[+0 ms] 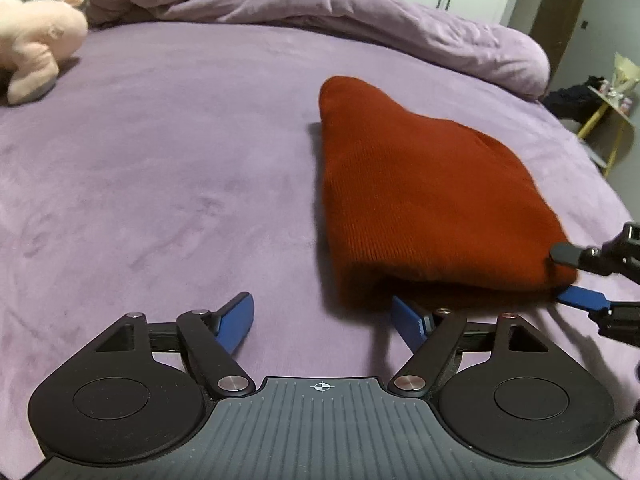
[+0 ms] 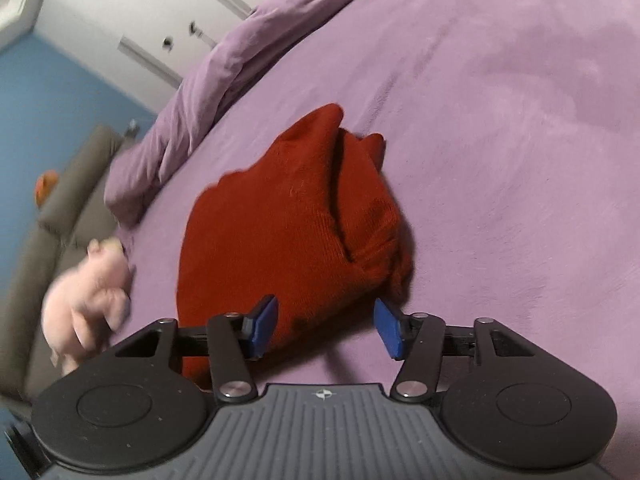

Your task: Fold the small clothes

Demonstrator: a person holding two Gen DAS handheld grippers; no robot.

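Observation:
A rust-red knitted garment [image 1: 424,196] lies folded over on the purple bed; it also shows in the right wrist view [image 2: 288,220]. My left gripper [image 1: 324,320] is open just in front of its near left corner, its right finger at the cloth's edge. My right gripper [image 2: 326,326] is open, its fingers either side of the garment's near end. In the left wrist view the right gripper [image 1: 568,276] shows at the garment's near right corner, one finger above the cloth and one below.
A pink plush toy [image 1: 36,44] lies at the bed's far left, also in the right wrist view [image 2: 88,296]. A bunched purple duvet [image 1: 320,12] runs along the far side. A side table [image 1: 612,108] stands beyond the bed's right edge.

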